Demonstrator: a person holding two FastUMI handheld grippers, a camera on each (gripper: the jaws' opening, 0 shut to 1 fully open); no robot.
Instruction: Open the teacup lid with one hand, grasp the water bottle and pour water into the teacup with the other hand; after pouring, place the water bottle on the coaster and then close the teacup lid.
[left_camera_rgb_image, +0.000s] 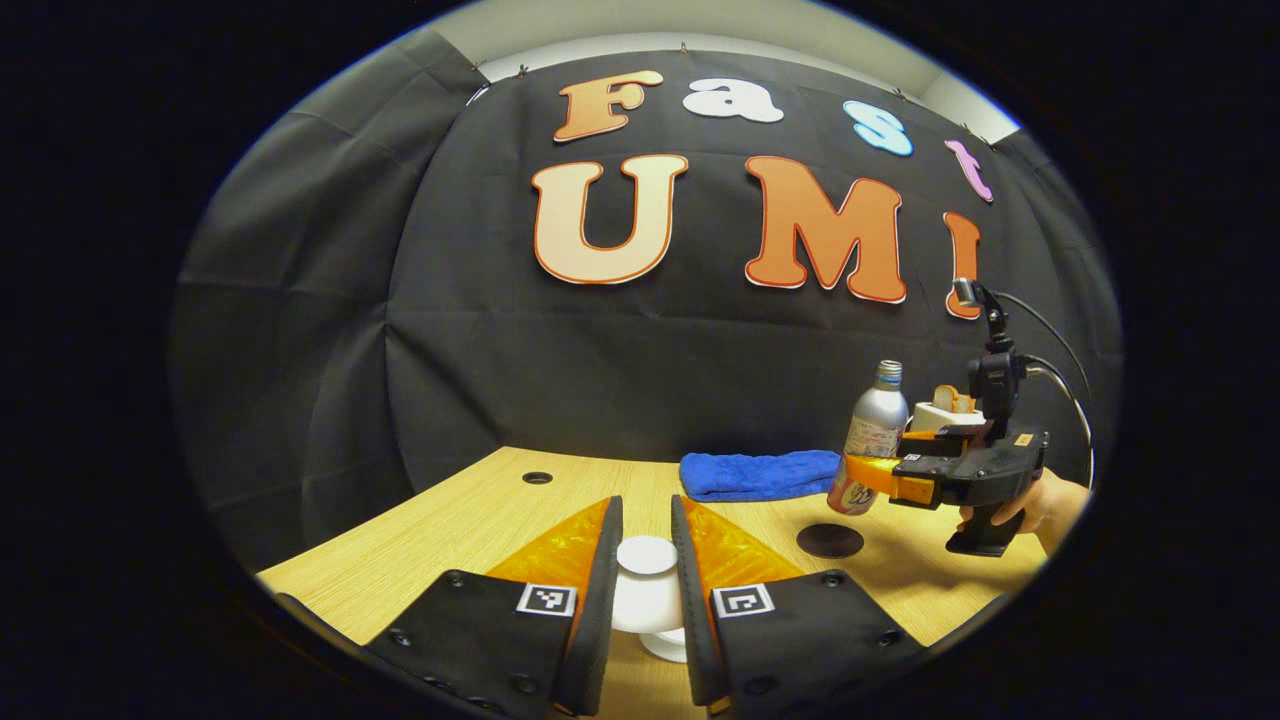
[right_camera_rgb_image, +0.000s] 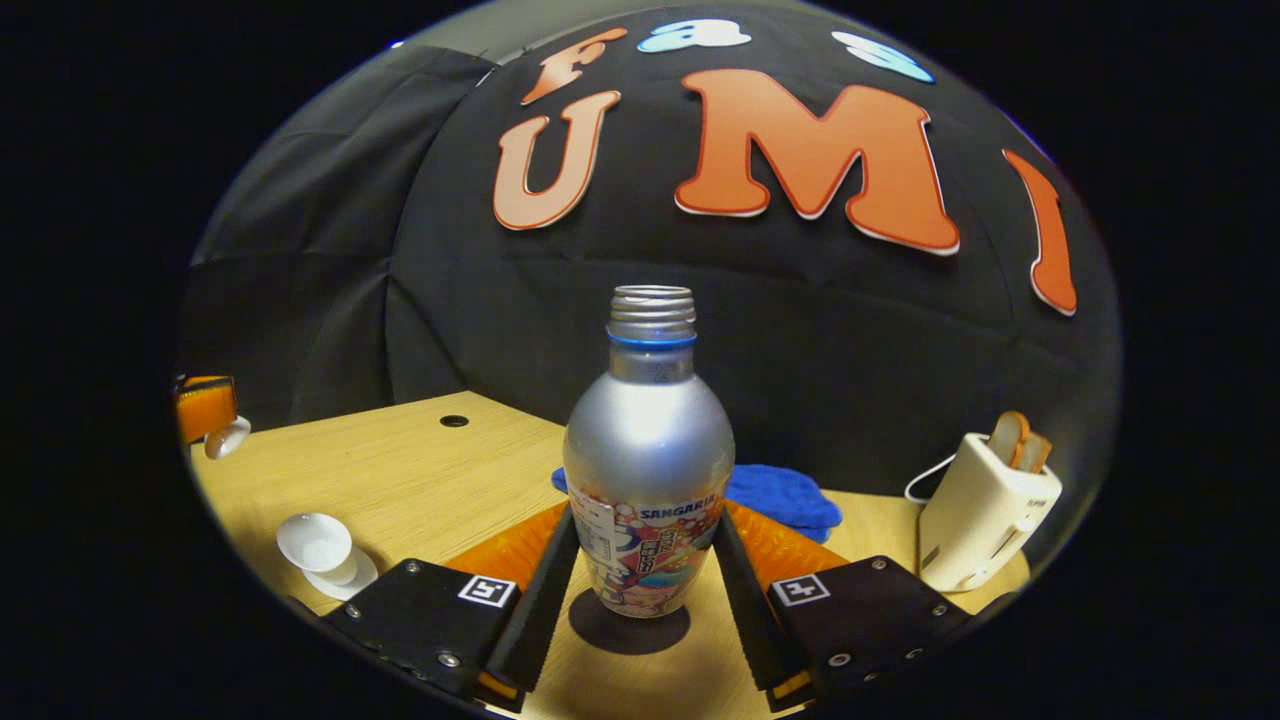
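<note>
**Bottle gripped above its coaster, lid pinched beside the teacup**

In the right gripper view, the right gripper had both fingers pressed against the lower sides of the water bottle, clamping it across its printed label. The bottle was a silver metal one with a rounded shoulder, a blue ring under a bare threaded neck, no cap, and a colourful label around its lower part. It stood upright, with the dark round coaster directly beneath it; whether the base touched the coaster could not be told. In the left gripper view the same bottle appeared slightly tilted and lifted, above and just to the right of the coaster on the wooden table, with a hand holding the right gripper.

The left gripper held the white teacup lid between its fingers, which sat close against the lid's sides. In the right gripper view the open white teacup rested on its saucer at the near left of the table, well apart from the bottle. A folded blue towel lay behind the bottle, and a white toaster with bread slices stood to the right
</note>
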